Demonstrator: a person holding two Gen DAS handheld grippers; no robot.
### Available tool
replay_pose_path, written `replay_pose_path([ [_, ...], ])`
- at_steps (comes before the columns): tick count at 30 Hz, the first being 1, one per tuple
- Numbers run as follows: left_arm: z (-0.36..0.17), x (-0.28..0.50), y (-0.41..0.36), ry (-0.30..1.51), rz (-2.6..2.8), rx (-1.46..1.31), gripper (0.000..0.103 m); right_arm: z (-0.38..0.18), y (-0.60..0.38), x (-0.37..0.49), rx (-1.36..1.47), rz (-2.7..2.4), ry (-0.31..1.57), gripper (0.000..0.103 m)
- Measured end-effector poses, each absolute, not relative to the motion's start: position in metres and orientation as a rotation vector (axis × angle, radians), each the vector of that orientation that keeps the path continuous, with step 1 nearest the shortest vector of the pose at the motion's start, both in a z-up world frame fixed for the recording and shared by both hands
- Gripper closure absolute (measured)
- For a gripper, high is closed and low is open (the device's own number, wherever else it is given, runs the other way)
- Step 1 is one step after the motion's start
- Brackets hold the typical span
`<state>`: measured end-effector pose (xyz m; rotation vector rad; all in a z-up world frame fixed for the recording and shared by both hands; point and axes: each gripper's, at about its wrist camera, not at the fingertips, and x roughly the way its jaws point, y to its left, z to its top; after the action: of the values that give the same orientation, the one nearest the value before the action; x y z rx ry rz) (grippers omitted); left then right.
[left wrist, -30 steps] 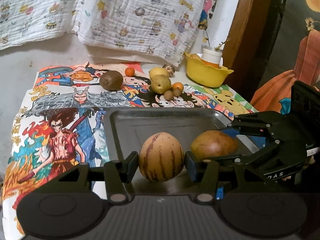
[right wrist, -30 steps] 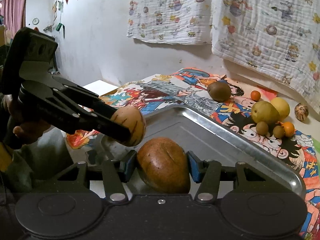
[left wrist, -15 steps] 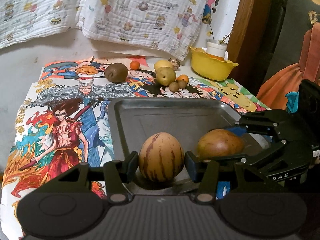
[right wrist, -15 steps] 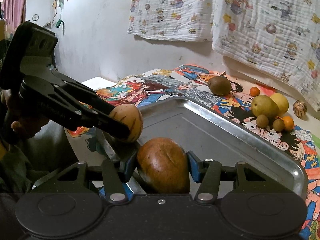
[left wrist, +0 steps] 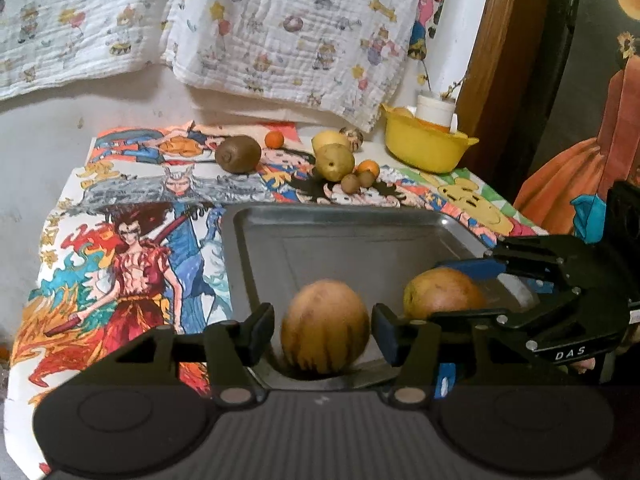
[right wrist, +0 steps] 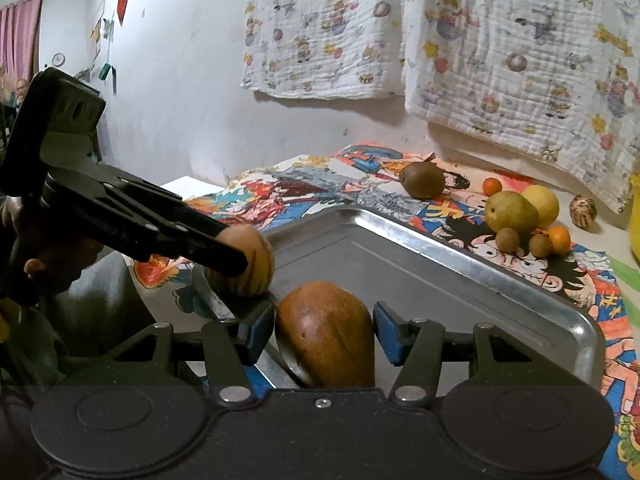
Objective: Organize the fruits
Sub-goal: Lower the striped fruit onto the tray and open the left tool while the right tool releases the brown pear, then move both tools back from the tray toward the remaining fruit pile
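Observation:
A metal tray lies on the cartoon-print cloth; it also shows in the right wrist view. My left gripper has just opened: a striped melon-like fruit sits between its fingers at the tray's near rim, small gaps at each side. My right gripper stands open around a brown oval fruit in the tray, with gaps beside it. The brown fruit and right gripper show at right in the left wrist view. The striped fruit shows at left in the right wrist view.
Beyond the tray lie a kiwi, a small orange, a pear, a lemon and several small round fruits. A yellow bowl stands at the back right. A wall with hanging cloths is behind.
Both grippers lowered their fruits toward the tray's near corner, then the jaws parted. The striped fruit is blurred and has rolled, its stripes now low.

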<state>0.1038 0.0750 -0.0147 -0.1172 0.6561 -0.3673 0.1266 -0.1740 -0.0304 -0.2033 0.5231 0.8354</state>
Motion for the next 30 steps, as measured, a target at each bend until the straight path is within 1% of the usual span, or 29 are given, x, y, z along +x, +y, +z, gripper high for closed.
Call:
replay_pose_path([
  [2,-0.01,0.1,0.076,0.638,-0.363,-0.115,0.038,-0.027,-0.177,0.122,-0.192,0.825,0.511,0.037],
  [4,-0.006,0.096,0.077,0.62,-0.358,-0.111,0.03,-0.024,-0.18,0.115,-0.189,0.815,0.485,0.032],
  [5,-0.004,0.094,0.077,0.613,-0.354,-0.107,0.028,-0.023,-0.181,0.111,-0.192,0.807,0.469,0.029],
  [6,-0.003,0.091,0.077,0.605,-0.349,-0.101,0.025,-0.022,-0.183,0.107,-0.194,0.798,0.457,0.027],
  [7,-0.002,0.088,0.076,0.598,-0.345,-0.095,0.021,-0.02,-0.184,0.103,-0.192,0.786,0.444,0.023],
  [8,-0.001,0.085,0.076,0.588,-0.34,-0.087,0.019,-0.02,-0.185,0.1,-0.187,0.779,0.435,0.021],
  [10,0.0,0.078,0.073,0.568,-0.336,-0.068,0.009,-0.018,-0.187,0.093,-0.17,0.752,0.424,0.019],
  [12,0.0,0.071,0.07,0.548,-0.329,-0.046,0.002,-0.016,-0.19,0.088,-0.147,0.719,0.415,0.012],
  [13,0.0,0.068,0.069,0.54,-0.324,-0.035,0.001,-0.015,-0.191,0.086,-0.137,0.707,0.408,0.007],
  [14,-0.001,0.065,0.067,0.534,-0.322,-0.021,0.001,-0.014,-0.193,0.083,-0.13,0.695,0.402,0.004],
  [17,-0.004,0.059,0.062,0.537,-0.319,0.022,0.001,-0.014,-0.193,0.078,-0.142,0.655,0.405,0.001],
  [24,-0.006,0.057,0.062,0.574,-0.303,0.104,0.0,-0.017,-0.201,0.078,-0.192,0.559,0.473,0.001],
  [30,-0.001,0.079,0.081,0.628,-0.275,0.051,0.0,-0.019,-0.213,0.097,-0.15,0.511,0.536,0.001],
])
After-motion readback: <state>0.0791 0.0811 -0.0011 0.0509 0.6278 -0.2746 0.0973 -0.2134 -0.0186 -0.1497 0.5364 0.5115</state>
